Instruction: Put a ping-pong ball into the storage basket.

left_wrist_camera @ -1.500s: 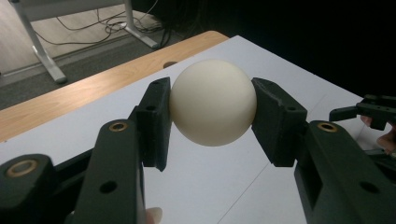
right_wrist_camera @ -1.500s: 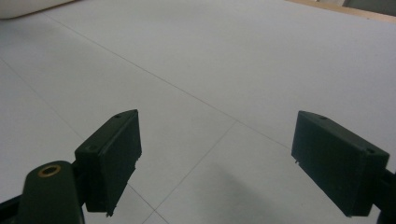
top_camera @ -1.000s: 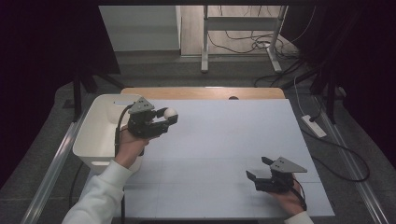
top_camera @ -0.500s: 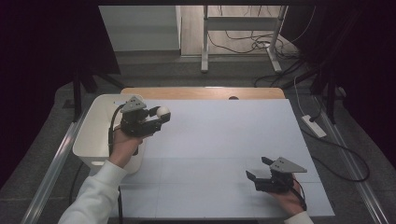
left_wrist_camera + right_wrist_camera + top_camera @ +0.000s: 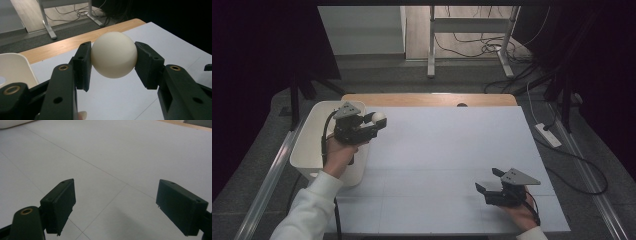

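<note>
A cream-white ball [image 5: 114, 54] is clamped between the two black jaws of my left gripper [image 5: 112, 65], held in the air. From above, that ball [image 5: 378, 118] and left gripper [image 5: 374, 125] hang at the table's far left, just right of a white bin [image 5: 309, 150]. My right gripper [image 5: 485, 182] rests low on the white table [image 5: 452, 145] near the front right. In the right gripper view its jaws stand wide apart around the gripper's middle [image 5: 117, 212] with bare table between them.
The white bin stands off the table's left edge, with its rim [image 5: 15, 67] beside my left hand. A wooden strip [image 5: 432, 99] runs along the table's far edge. Cables and a power strip [image 5: 548, 135] lie on the floor to the right.
My left gripper has carried the ball to the left, from over the table toward the white bin. The right gripper has stayed where it was.
</note>
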Demonstrator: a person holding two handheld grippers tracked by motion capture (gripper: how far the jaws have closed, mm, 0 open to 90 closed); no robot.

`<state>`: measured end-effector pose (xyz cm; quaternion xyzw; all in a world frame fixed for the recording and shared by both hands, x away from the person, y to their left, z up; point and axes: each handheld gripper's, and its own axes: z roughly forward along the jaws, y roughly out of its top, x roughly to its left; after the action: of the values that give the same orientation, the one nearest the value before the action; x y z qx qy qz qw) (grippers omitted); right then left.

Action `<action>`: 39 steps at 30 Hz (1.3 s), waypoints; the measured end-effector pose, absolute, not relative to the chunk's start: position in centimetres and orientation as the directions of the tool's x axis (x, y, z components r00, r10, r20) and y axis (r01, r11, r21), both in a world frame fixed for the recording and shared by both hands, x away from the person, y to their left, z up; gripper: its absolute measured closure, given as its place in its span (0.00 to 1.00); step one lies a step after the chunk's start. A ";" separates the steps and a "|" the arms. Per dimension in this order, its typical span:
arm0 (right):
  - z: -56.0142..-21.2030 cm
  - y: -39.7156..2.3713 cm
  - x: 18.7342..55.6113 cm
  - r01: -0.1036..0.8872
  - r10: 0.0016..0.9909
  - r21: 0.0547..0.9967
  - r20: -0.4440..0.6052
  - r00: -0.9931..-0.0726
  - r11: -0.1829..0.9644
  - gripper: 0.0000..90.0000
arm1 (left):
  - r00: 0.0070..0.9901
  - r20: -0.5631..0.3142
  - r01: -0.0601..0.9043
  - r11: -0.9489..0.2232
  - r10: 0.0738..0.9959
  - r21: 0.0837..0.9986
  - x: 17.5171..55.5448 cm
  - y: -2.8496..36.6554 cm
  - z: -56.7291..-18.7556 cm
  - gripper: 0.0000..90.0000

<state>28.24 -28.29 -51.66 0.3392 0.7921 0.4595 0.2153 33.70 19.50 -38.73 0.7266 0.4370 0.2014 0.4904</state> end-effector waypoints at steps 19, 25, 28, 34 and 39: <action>-51.7 -28.3 28.2 0.342 0.738 0.873 -0.031 -0.674 0.349 0.18 | 0.490 -0.141 0.447 -0.110 0.860 0.888 33.9 21.3 -38.6 0.56; -51.6 -28.3 28.2 0.343 0.739 0.873 -0.030 -0.673 0.347 0.18 | 0.468 -0.140 0.455 -0.102 0.873 0.885 33.9 22.1 -38.6 0.56; -51.6 -28.3 28.2 0.342 0.740 0.873 -0.032 -0.672 0.348 0.18 | 0.450 -0.140 0.459 -0.094 0.882 0.883 34.0 22.6 -38.6 0.56; -51.6 -28.3 28.3 0.341 0.739 0.873 -0.033 -0.672 0.349 0.18 | 0.412 -0.140 0.471 -0.079 0.900 0.879 34.3 23.7 -38.7 0.56; -51.7 -28.2 28.3 0.340 0.739 0.873 -0.035 -0.673 0.351 0.18 | 0.382 -0.143 0.480 -0.064 0.913 0.875 34.5 24.4 -38.8 0.56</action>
<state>28.25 -28.23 -51.66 0.3403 0.7924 0.4569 0.2183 34.51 24.37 -38.77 0.6909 0.5041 0.2338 0.4624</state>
